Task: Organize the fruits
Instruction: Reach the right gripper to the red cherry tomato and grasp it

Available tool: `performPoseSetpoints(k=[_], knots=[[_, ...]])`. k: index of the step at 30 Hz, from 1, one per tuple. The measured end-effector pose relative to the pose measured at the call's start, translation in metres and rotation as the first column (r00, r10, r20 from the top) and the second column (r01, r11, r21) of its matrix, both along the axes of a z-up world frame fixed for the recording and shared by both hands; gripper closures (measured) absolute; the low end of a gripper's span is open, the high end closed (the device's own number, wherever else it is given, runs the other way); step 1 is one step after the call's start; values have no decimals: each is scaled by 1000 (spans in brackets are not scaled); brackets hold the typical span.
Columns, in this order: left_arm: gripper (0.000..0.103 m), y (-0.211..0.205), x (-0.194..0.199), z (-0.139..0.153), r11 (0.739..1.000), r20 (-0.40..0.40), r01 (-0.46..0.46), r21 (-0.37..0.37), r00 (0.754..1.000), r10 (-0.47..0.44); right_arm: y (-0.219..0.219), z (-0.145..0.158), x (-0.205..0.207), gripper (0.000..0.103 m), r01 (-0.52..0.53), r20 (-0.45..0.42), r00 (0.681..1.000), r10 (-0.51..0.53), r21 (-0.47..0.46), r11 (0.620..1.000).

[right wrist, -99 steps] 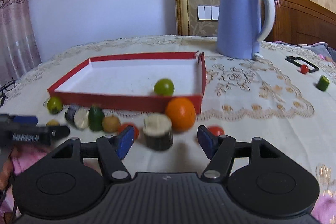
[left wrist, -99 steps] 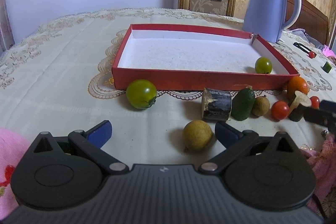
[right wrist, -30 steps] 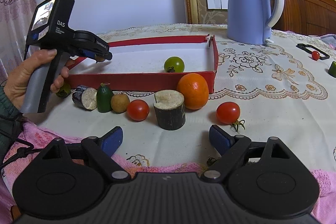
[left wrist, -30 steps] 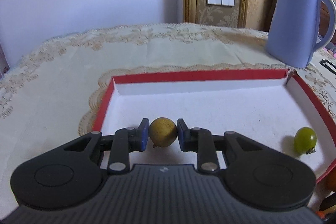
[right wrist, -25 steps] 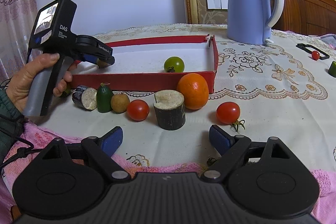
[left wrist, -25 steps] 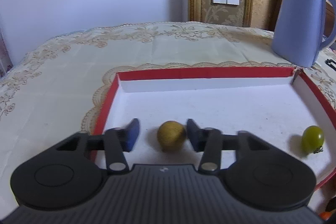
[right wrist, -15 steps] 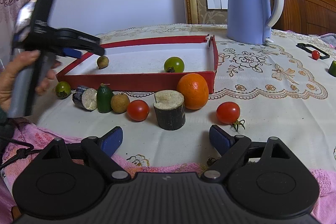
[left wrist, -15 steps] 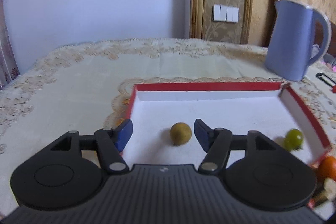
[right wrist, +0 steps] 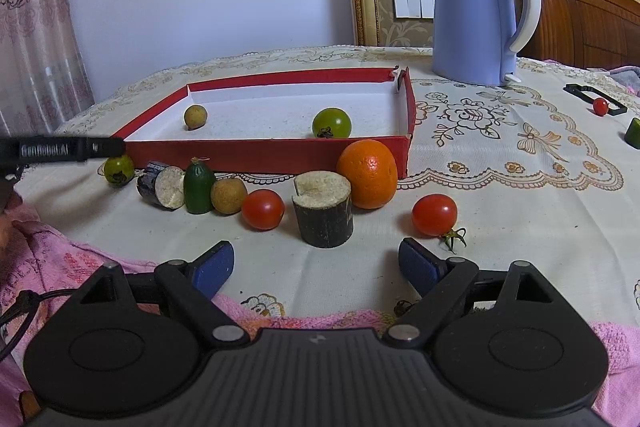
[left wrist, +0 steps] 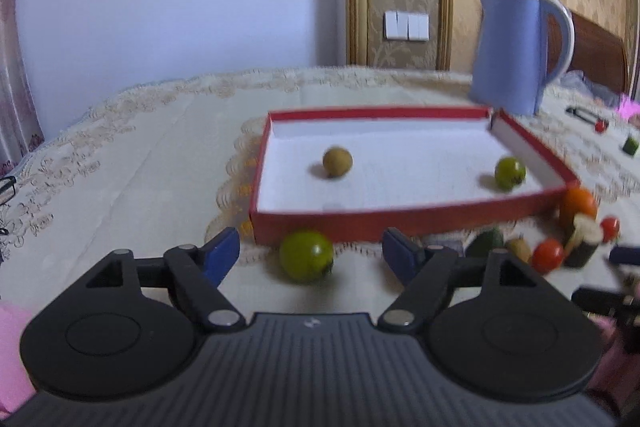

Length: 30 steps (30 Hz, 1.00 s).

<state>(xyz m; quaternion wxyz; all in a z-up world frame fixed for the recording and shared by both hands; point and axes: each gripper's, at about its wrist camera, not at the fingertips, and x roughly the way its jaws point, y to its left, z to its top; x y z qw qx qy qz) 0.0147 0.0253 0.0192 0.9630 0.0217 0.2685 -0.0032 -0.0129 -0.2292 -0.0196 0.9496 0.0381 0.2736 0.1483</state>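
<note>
Pulled back from the red box point(left wrist: 400, 223), the left tool point(left wrist: 310, 253) now hovers empty, fingers apart, over a green tomato point(left wrist: 306, 255) at the box's near wall; the brown longan point(left wrist: 337, 161) it released lies inside with another green tomato point(left wrist: 509, 173). From the right wrist, the right tool point(right wrist: 316, 267) is also spread wide, empty, above the counter point(right wrist: 500, 187) near a red tomato point(right wrist: 434, 215), stump piece point(right wrist: 323, 209) and orange point(right wrist: 367, 173).

Fruit row point(right wrist: 264, 209) lines red tray's point(right wrist: 272, 155) front; tray middle open
</note>
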Motion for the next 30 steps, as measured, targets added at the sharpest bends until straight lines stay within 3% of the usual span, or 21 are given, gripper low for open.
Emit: performPoseSetpoints(k=[7, 13, 17, 19, 24, 30], knots=[[26, 6, 9, -23, 1000, -102, 2, -21, 995, -4, 0, 0, -1, 13, 2, 1, 1000, -2, 1, 1000], [22, 7, 16, -17, 1000, -68, -5, 5, 998, 5, 1, 0, -1, 13, 3, 0, 1000, -3, -4, 1000], [18, 11, 23, -24, 999, -100, -13, -29, 995, 10, 1, 0, -1, 13, 11, 4, 1000, -11, 2, 1000], [13, 15, 18, -22, 999, -67, -16, -46, 998, 13, -3, 1, -4, 13, 14, 15, 1000, -15, 19, 1000], [9, 18, 20, -24, 997, -89, 5, -82, 996, -13, -30, 8, -10, 13, 64, 7, 998, -64, 34, 997], [7, 13, 22, -24, 999, -104, 5, -53, 995, -10, -58, 2, -1, 13, 133, -26, 991, -133, 19, 991]])
